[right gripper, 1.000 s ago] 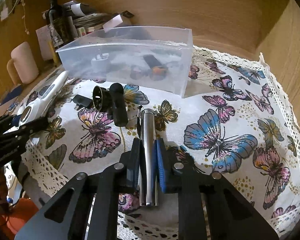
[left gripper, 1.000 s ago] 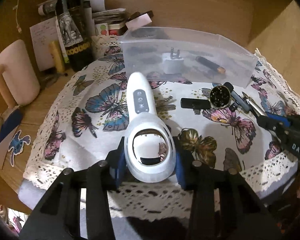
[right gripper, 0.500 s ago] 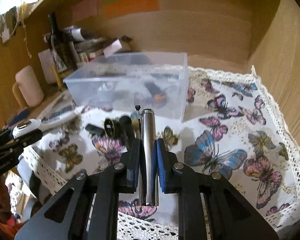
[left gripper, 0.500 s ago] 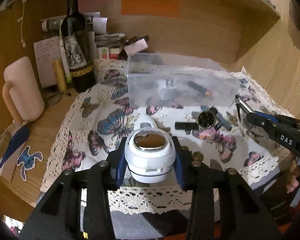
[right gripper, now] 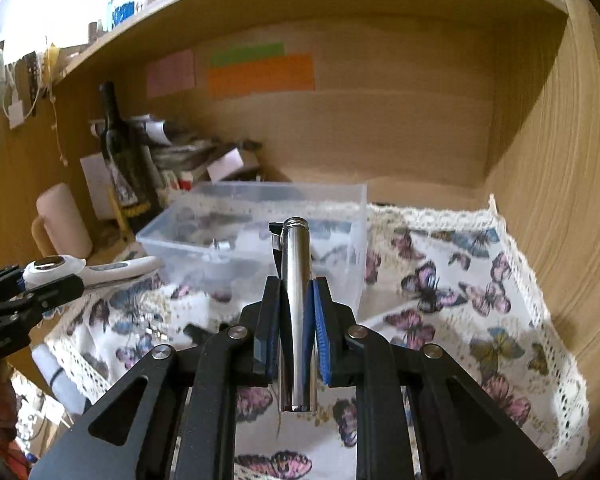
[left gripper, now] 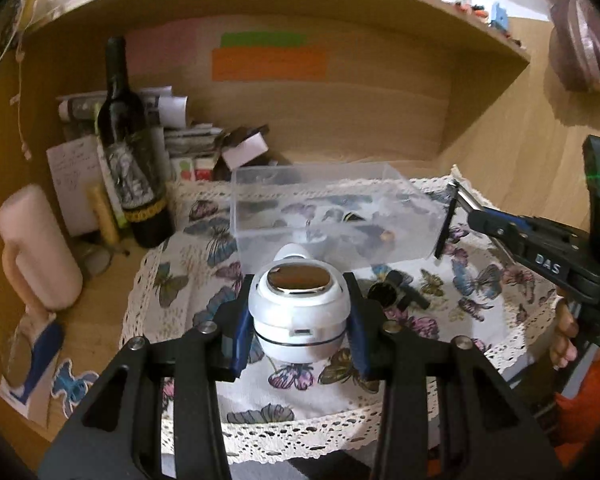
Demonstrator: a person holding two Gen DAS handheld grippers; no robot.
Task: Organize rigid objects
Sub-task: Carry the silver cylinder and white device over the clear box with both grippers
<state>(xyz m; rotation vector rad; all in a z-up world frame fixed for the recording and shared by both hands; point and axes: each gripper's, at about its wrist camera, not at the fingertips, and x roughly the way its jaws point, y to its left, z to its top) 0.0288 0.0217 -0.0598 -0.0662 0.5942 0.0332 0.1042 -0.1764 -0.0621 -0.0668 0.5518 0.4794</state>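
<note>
Butterfly-print cloth with a lace edge lies below both my grippers, spread over the wooden desk. Clear plastic bin sits on the cloth straight ahead of my left fingers, and ahead and slightly left of my right ones; a few small items lie inside, too blurred to name. Dark wine bottle stands upright ahead-left of my left fingers, off the cloth, with a pink mug further left. My left gripper is clamped on the white handheld device: blue pads press its round head from both sides, metal face up, handle pointing away toward the bin, whole thing held clear of the cloth. My right gripper is clamped on the silver metal tube: it runs along the fingers, threaded end forward, tip reaching in front of the bin's near wall, a black clip alongside it. Small black pieces lie on the cloth just right of my left fingers, between them and the bin. From the right wrist view, the left gripper and the white device sit far left, at about bin height.
</note>
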